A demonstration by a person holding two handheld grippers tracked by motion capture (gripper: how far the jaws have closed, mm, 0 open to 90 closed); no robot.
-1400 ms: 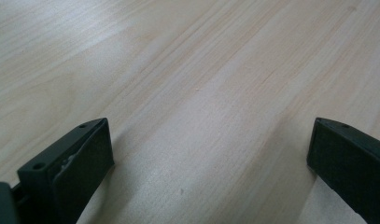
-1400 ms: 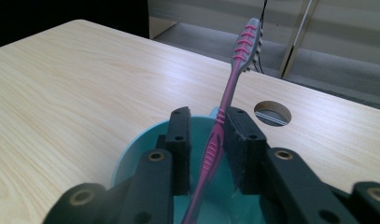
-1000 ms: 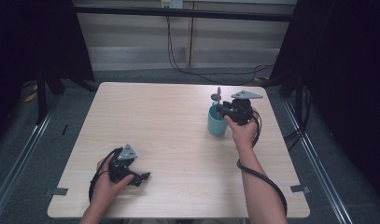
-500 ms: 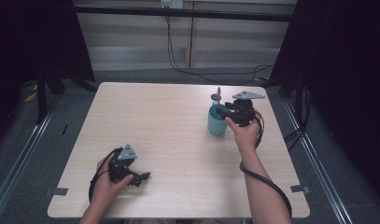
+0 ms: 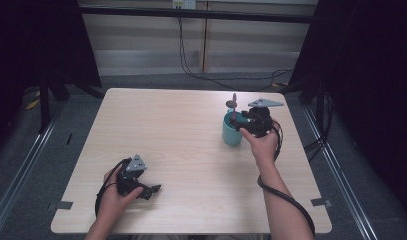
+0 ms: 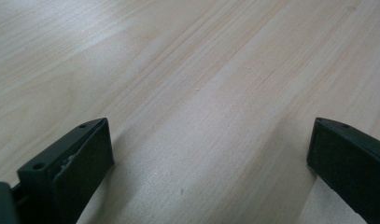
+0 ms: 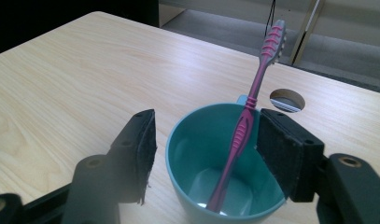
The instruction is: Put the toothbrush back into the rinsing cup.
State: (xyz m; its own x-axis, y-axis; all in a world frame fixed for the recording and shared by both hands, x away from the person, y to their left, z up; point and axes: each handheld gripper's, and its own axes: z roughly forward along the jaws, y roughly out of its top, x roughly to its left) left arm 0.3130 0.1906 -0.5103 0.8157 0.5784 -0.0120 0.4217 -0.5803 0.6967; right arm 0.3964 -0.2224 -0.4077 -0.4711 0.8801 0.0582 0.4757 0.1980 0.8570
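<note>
Right gripper view: right gripper (image 7: 201, 154) sits low over the teal cup (image 7: 225, 186), one black jaw on each side of the rim.
Right gripper state: released — the jaws have just been opening; the toothbrush handle runs between them, close to the right-hand pad, and whether it touches that pad cannot be told; the left-hand pad stands clear of it.
Toothbrush: pink toothbrush (image 7: 253, 102) stands in the cup, its lower end on the cup's floor, leaning against the far rim with the bristle head up and tilted away.
Cup: upright on the worktop (image 7: 85, 74); a small handle stub shows at its far side.
Beyond the cup: a round cable hole (image 7: 286, 100) in the worktop, just behind the rim.
High view: right gripper (image 5: 239, 119) is at the cup (image 5: 231, 134) on the right half of the worktop, toothbrush head (image 5: 232, 103) poking above; the person's right hand (image 5: 263, 142) holds it from the near side.
Left gripper: left gripper (image 5: 152, 189) lies low at the near left of the worktop, in the left hand (image 5: 116, 192) — well apart from the cup.
Left gripper state: released, jaws spread wide over bare wood.
</note>
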